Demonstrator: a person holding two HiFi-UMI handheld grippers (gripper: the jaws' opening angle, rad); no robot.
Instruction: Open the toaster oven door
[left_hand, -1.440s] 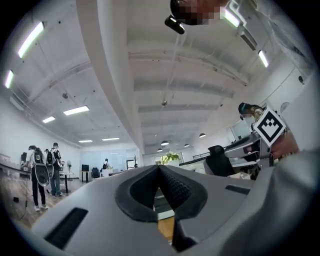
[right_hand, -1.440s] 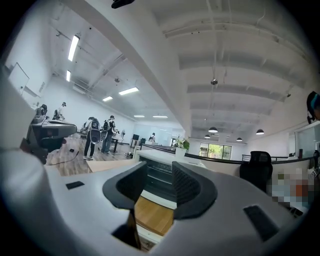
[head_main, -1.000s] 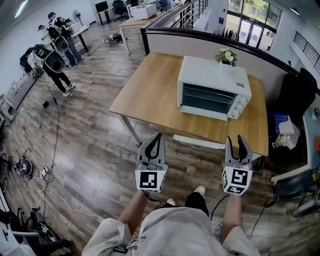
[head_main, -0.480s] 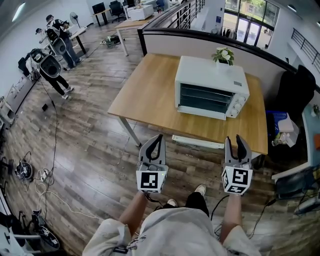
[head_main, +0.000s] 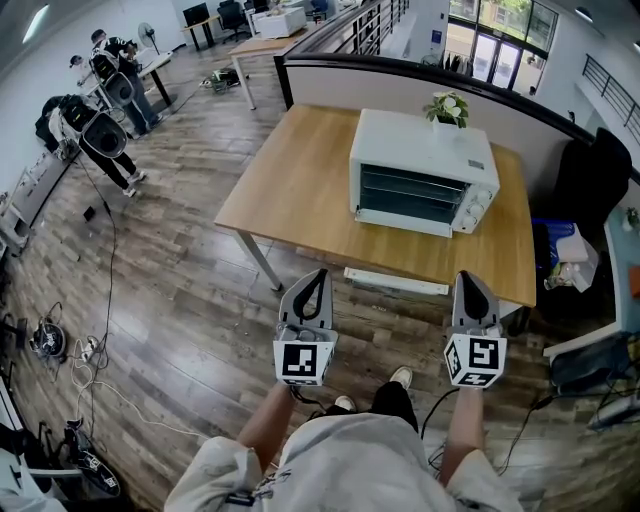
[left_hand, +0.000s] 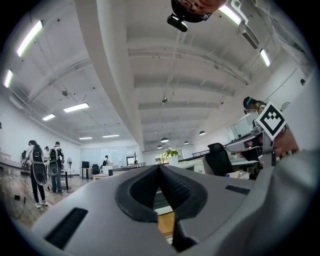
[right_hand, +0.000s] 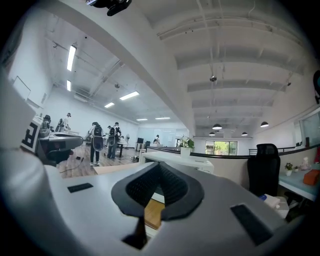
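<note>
A white toaster oven (head_main: 425, 172) stands on the wooden table (head_main: 300, 190), its glass door shut and facing me. It also shows as a white box (right_hand: 177, 161) past the jaws in the right gripper view. Both grippers hang over the floor in front of the table, well short of the oven. My left gripper (head_main: 318, 272) (left_hand: 160, 167) is shut with nothing in it. My right gripper (head_main: 470, 276) (right_hand: 159, 165) has just been closing; its jaws now meet, with nothing between them.
A small potted plant (head_main: 449, 108) sits behind the oven by a dark-topped partition (head_main: 400, 75). A black office chair (head_main: 598, 180) stands right of the table. Several people (head_main: 100, 110) stand far left, and cables (head_main: 80, 350) lie on the wood floor.
The right gripper's two fingers stood apart in both earlier frames and now touch. The left gripper and the oven have stayed put.
</note>
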